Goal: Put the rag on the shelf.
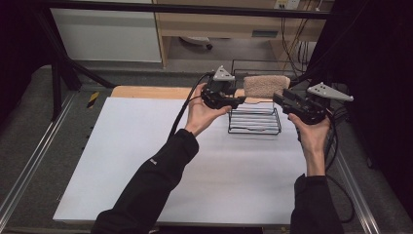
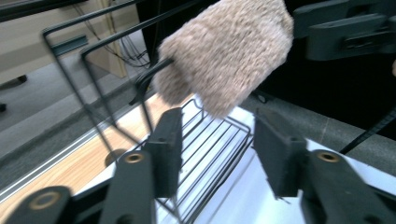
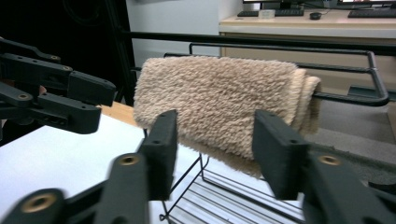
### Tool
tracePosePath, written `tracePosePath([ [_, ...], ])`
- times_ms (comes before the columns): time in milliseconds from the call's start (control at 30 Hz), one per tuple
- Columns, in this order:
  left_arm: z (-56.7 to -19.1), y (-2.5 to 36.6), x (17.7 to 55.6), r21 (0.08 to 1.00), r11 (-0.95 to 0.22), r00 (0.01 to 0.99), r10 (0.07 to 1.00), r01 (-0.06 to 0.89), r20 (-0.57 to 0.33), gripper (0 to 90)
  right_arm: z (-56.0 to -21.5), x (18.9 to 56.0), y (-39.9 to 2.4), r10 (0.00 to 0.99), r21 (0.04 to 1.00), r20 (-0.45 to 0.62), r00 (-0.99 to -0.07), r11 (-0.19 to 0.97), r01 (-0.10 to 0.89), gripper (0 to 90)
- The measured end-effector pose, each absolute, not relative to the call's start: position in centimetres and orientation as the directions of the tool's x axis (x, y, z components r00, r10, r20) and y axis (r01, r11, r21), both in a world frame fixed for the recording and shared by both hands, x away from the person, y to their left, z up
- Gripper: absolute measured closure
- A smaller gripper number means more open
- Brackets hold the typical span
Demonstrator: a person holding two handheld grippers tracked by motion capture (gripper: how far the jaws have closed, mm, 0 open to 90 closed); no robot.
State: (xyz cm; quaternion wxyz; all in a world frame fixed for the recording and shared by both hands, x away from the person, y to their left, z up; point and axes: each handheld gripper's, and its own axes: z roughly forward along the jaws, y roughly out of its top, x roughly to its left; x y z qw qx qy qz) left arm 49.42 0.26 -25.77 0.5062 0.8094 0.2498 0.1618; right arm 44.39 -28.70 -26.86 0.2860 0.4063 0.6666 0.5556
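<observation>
You held both grippers half open and empty beside the beige fleecy folded towel (image 1: 266,86), which hung draped over the top bar of the black wire rack (image 1: 254,122) at the far edge of the white table mat (image 1: 146,161).

The risk, as it looked, lay in the drape: the towel sat folded over a thin bar with more bulk on one side, so a brush from either jaw as you drew back could have dragged it off the bar, or tipped the light rack on the smooth mat. Your left gripper (image 1: 237,100) stood close to the rack's left end, where a careless swing might have snagged the wire.

In the left gripper view the jaws stood apart with nothing between them, and the towel (image 2: 224,56) hung just beyond and above the tips, clear of the pads. In the right gripper view the jaws likewise gaped on nothing; the towel (image 3: 219,102) lay straight ahead, near but untouched. Your right gripper (image 1: 281,101) hovered just right of the towel, the left just beside its left end.
</observation>
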Motion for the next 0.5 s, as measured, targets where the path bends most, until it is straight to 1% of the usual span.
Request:
tracePosePath([
  [200, -26.7, 3.0, 48.8, 0.893, -0.356, 0.801, 0.599, 0.275, -0.007, 36.2, -26.9, 43.5, -27.9, 0.850, 0.967, 0.089, -0.519, 0.051, 0.249, 28.5],
  [333, -27.6, 4.9, 48.2, 0.881, -0.367, 0.787, 0.617, 0.299, -0.010, 27.3, -27.2, 43.0, -27.3, 0.844, 0.961, 0.090, -0.529, 0.066, 0.269, 21.2],
  [500, -28.6, 7.7, 47.1, 0.877, -0.354, 0.772, 0.635, 0.325, -0.030, 19.7, -28.0, 42.5, -26.5, 0.830, 0.956, 0.112, -0.547, 0.060, 0.286, 13.2],
])
